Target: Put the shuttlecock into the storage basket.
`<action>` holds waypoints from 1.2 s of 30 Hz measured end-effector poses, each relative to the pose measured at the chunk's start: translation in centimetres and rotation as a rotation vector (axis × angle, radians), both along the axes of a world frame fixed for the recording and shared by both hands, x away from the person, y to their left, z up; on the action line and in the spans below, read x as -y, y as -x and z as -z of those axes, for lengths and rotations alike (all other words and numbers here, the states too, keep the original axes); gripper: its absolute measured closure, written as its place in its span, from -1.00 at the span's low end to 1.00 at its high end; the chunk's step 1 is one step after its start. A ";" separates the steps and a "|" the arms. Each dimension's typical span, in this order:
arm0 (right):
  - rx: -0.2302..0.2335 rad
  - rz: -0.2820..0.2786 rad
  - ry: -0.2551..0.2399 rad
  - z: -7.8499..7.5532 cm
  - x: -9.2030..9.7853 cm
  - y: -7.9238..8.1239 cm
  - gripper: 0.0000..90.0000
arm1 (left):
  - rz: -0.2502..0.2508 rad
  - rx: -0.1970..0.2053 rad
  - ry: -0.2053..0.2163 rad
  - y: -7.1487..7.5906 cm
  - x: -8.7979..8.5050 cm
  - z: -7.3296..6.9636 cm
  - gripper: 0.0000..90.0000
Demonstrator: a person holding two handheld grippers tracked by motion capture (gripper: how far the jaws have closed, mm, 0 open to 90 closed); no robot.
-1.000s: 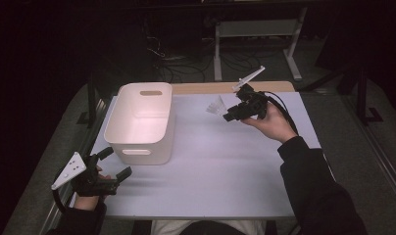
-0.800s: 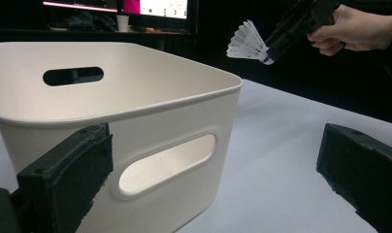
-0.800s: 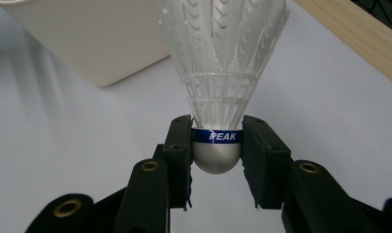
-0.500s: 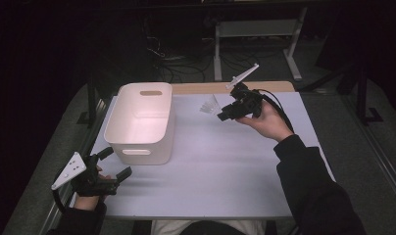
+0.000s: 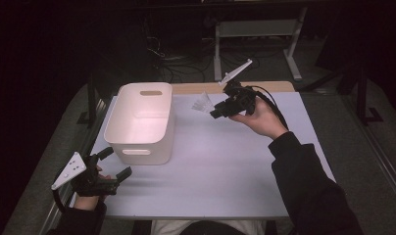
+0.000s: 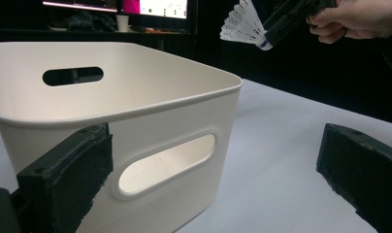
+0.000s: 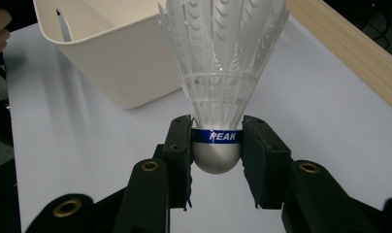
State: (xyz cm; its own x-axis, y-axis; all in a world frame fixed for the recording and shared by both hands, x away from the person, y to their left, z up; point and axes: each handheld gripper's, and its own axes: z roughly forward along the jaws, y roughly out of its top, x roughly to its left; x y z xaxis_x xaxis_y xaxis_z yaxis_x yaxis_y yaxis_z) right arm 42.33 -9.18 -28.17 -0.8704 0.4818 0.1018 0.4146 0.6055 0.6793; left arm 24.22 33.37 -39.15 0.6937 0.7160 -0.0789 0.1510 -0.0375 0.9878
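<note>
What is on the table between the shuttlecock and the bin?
Nothing: in the high view, bare table separates the shuttlecock, held up by the right gripper, from the bin.

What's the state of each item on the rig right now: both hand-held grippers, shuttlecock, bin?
Left hand-held gripper: open, holding nothing, low at the near left of the table.
Right hand-held gripper: shut on the shuttlecock, raised above the table.
Shuttlecock: clamped at its cap, off the table, feathers pointing away from the jaws.
Bin: upright on the table, empty.
</note>
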 end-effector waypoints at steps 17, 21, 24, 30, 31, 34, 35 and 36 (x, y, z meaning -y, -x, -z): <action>0.027 -0.026 0.001 -1.6 -1.5 0.2 0.43 | -0.002 0.001 0.000 0.0 0.0 0.0 -1.00; 0.033 -0.037 0.010 -2.0 -2.2 0.3 0.43 | -0.001 0.000 0.000 0.0 0.0 0.0 -1.00; 0.036 -0.041 0.009 -2.1 -2.4 0.4 0.43 | -0.002 0.001 0.001 0.0 0.0 0.0 -1.00; 0.046 -0.059 0.013 -2.6 -3.3 0.5 0.43 | -0.002 0.001 0.002 0.0 0.0 0.0 -1.00; 0.046 -0.059 0.013 -2.7 -3.5 0.5 0.43 | -0.002 0.001 0.002 0.0 0.0 0.0 -1.00; 0.050 -0.069 0.015 -3.0 -3.8 0.6 0.43 | -0.001 0.001 0.002 0.0 0.0 0.0 -1.00; 0.054 -0.071 0.012 -3.1 -3.9 0.6 0.43 | -0.001 0.001 0.002 0.0 0.0 0.0 -1.00; 0.054 -0.073 0.015 -3.2 -4.1 0.6 0.43 | -0.002 0.002 0.002 0.0 0.0 0.0 -1.00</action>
